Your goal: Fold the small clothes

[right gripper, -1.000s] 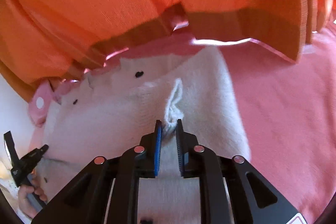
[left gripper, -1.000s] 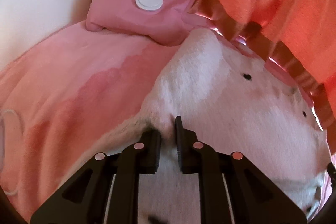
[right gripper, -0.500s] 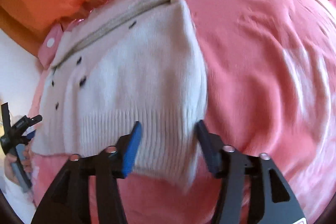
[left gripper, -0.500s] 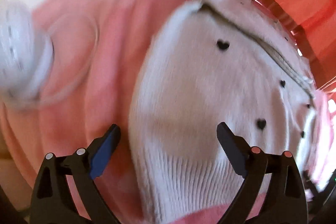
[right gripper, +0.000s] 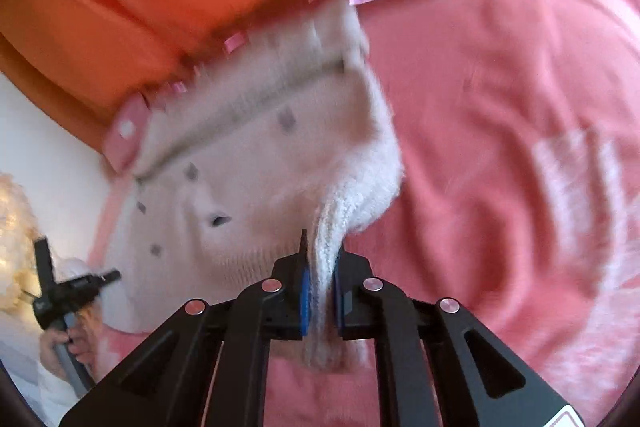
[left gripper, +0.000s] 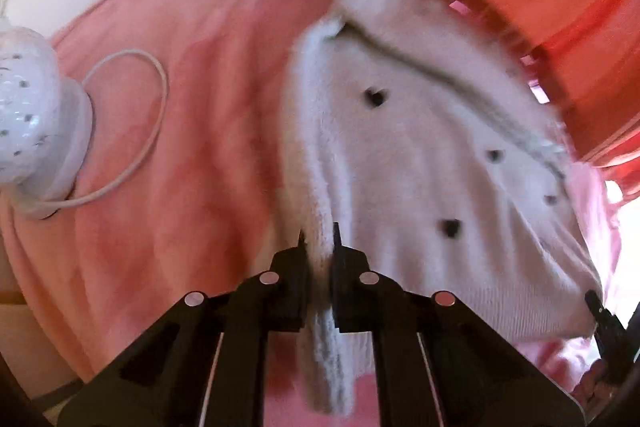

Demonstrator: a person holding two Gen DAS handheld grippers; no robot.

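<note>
Your left claw (left gripper: 318, 247) pinches the fuzzy white knit sweater (left gripper: 420, 163) at its left edge; your right claw (right gripper: 322, 255) clamps its ribbed hem corner above the pink bedspread (right gripper: 500, 147).

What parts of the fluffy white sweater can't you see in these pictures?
- Left wrist view: the white sweater hem pinched by the left hand-held gripper is hidden between its jaws.
- Right wrist view: the corner inside the right hand-held gripper is covered too.
- Both views: motion blur smears the dark dots; sleeves aren't visible.
</note>
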